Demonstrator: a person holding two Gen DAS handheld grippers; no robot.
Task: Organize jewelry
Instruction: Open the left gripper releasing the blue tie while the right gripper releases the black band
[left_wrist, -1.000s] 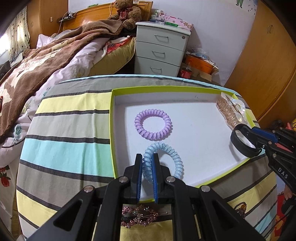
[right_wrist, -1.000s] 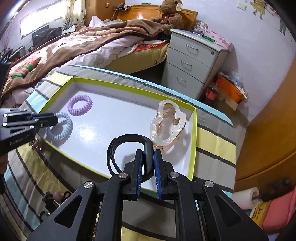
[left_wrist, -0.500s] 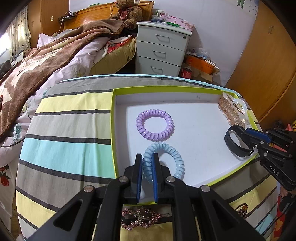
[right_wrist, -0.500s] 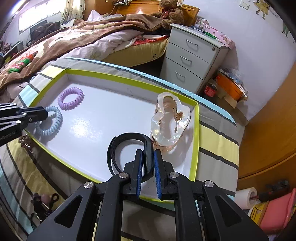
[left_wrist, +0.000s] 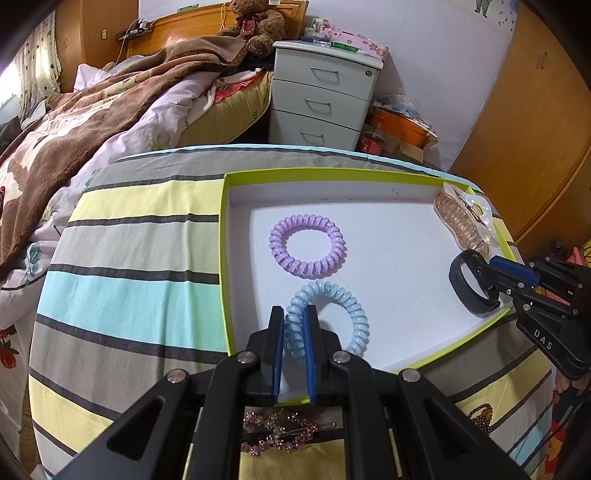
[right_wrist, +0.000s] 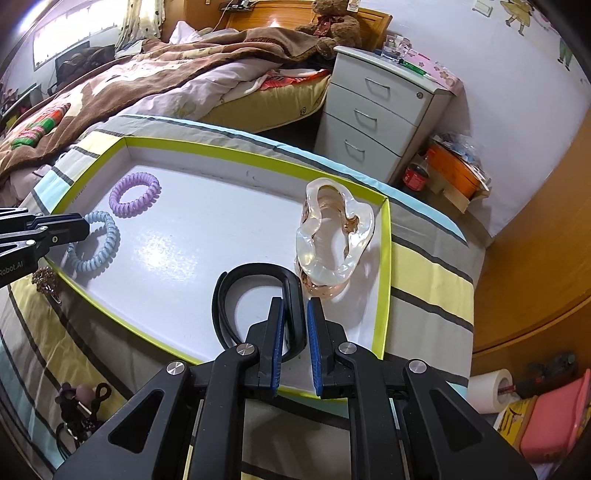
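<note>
Inside the tray (left_wrist: 225, 258), along its near edge, the left gripper (left_wrist: 294, 325) is clamped on the blue coil tie (left_wrist: 343, 306) and the right gripper (right_wrist: 295, 317) on the black band (right_wrist: 255, 271) near the right corner, so each should part its jaws only once its piece rests flat.

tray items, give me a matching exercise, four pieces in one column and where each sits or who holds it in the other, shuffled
Things:
1. blue spiral hair tie
2. purple spiral hair tie
3. black band
4. clear claw clip

Places:
A. lying free mid-tray
B. in the right hand-held gripper
C. in the left hand-held gripper
D. against the tray's right wall

Pairs: 1-C, 2-A, 3-B, 4-D
</note>
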